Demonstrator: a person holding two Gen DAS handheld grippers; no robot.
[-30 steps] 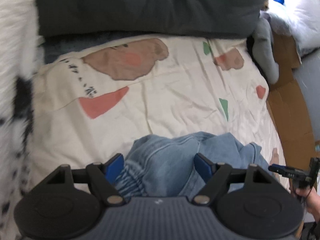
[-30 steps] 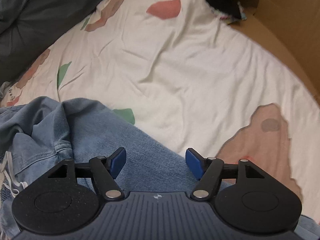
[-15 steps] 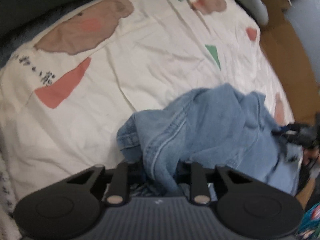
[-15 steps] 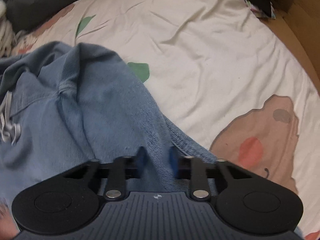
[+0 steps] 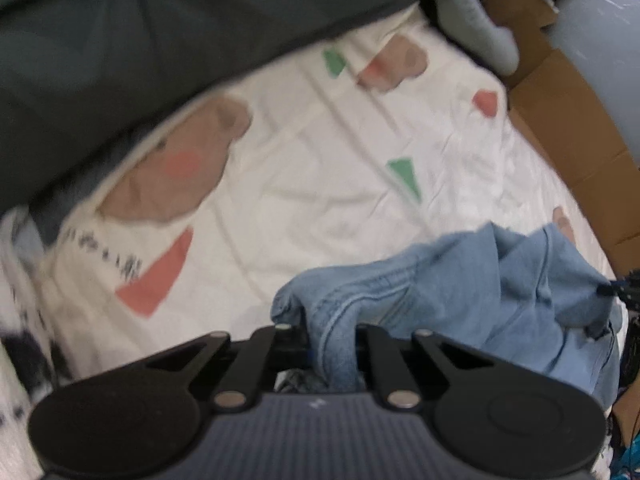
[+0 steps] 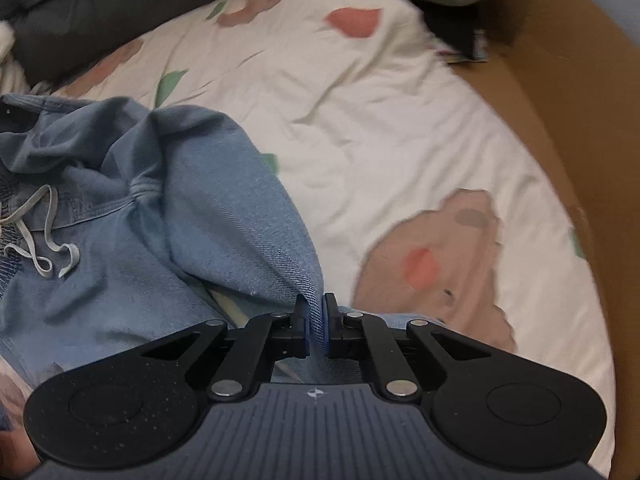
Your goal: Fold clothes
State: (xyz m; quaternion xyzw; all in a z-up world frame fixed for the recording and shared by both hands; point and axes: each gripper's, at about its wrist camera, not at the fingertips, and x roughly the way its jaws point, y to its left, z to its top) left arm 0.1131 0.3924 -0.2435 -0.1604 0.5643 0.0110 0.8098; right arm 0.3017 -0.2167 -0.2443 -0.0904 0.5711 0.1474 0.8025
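A light blue denim garment [image 5: 480, 292] lies bunched on a cream bedsheet [image 5: 300, 184] printed with bears and coloured shapes. My left gripper [image 5: 332, 332] is closing tight on a thick seamed fold of the denim, which rises off the sheet. In the right wrist view the same denim garment [image 6: 224, 208] shows a grey drawstring [image 6: 48, 240] at its waist. My right gripper [image 6: 315, 312] is closing onto a thin edge of the cloth, its blue pads pressed against it and the fabric pulled up taut from the bedsheet [image 6: 360, 100].
A dark grey blanket [image 5: 160, 40] covers the far side of the bed, also seen as the blanket [image 6: 80, 8] at top left. Brown cardboard [image 5: 560, 120] runs along the right edge, as does the cardboard [image 6: 560, 80]. A pale grey pillow [image 5: 472, 20] lies at the far right corner.
Both grippers went from wide open over the denim to shut on folds of it. Both then rose, lifting the cloth off the sheet.
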